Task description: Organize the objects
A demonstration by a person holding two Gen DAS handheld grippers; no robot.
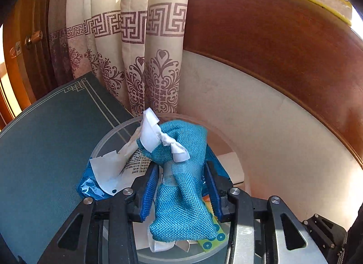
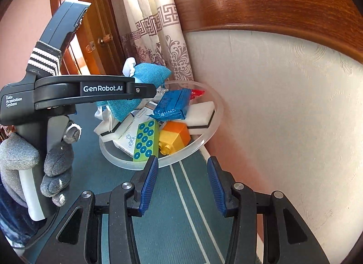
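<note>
My left gripper (image 1: 181, 173) is shut on a teal woven pouch (image 1: 181, 196) tied with white ribbon, held just over a clear round dish (image 1: 109, 141). In the right wrist view the pouch (image 2: 149, 73) sticks out past the left gripper (image 2: 145, 89) above the dish (image 2: 204, 141). The dish holds a blue packet (image 2: 172, 105), a green dotted block (image 2: 145, 141), an orange-yellow block (image 2: 174, 136), a white sponge (image 2: 202, 112) and a white box (image 2: 129, 132). My right gripper (image 2: 182, 173) is open and empty, just short of the dish's near rim.
The dish sits on a dark teal mat (image 2: 177, 218) on a narrow surface beside a white padded headboard with wood trim (image 2: 272, 105). A patterned curtain (image 1: 136, 48) and a wooden door (image 2: 97, 25) are behind. A gloved hand (image 2: 56, 161) holds the left gripper.
</note>
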